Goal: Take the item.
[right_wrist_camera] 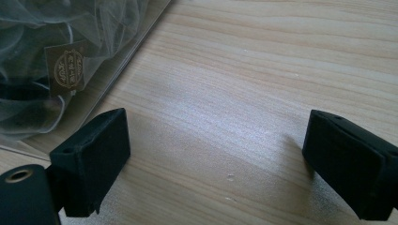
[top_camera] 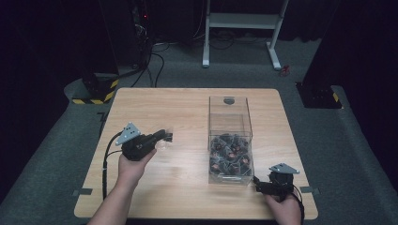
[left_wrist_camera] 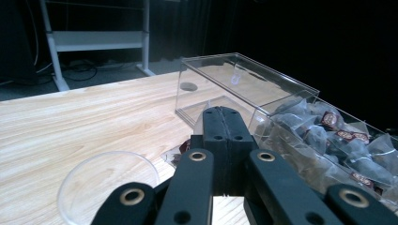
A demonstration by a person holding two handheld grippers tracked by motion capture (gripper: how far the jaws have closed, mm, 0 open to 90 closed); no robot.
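Here, the left hand-held gripper (left_wrist_camera: pixel 224 123) is seen in its own view with its two black jaws pressed flat together; a corner of a dark sachet wrapper (left_wrist_camera: pixel 180 149) peeps out beside and beneath them, though whether it is pinched cannot be told. In the high view the same hand-held gripper (top_camera: pixel 165 136) is held above the left half of the tabletop (top_camera: pixel 155 105). A clear, round, shallow dish (left_wrist_camera: pixel 107 183), thin-rimmed and glassy, is shown by the left gripper view just beside the jaws, resting on the pale wood grain.

The right hand-held gripper (right_wrist_camera: pixel 216 159) is shown spread wide in its own view, matte block-shaped jaws well apart over bare wood. It (top_camera: pixel 257 183) is placed by the high view at the near right corner, just beside the box.

The transparent rectangular box (top_camera: pixel 230 136) stands right of centre, smooth-walled and partly lidded at its far end. Its near part is filled with gauzy mesh sachets (top_camera: pixel 230 154) bearing small brown labels (right_wrist_camera: pixel 66 68), whose gold print is resolved in the right gripper view.
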